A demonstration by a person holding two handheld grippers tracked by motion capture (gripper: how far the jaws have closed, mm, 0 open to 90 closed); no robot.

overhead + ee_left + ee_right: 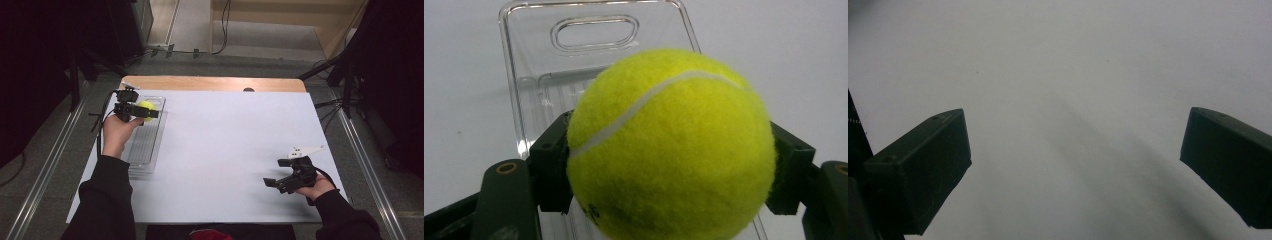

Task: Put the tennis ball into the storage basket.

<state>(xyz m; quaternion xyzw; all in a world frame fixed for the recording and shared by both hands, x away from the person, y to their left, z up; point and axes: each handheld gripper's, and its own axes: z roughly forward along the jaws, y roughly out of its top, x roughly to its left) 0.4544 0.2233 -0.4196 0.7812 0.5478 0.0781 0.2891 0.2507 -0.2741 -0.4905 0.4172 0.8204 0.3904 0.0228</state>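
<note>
Tennis ball [671, 150] sits clamped between the jaws of the left gripper [141, 111], hanging over the far end of the clear tray [150, 145], probably just above it. The right gripper [283, 175], jaws spread and empty, rests well apart on the table [235, 135].

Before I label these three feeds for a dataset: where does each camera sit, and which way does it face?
High view: above the person's side, looking forward and down on the table; forearms, hands, both tools.
Left gripper view: on the left tool, facing the ball over the clear tray; its jaws.
Right gripper view: on the right tool, facing bare table; open jaws.
Shared: ball, tray.
</note>
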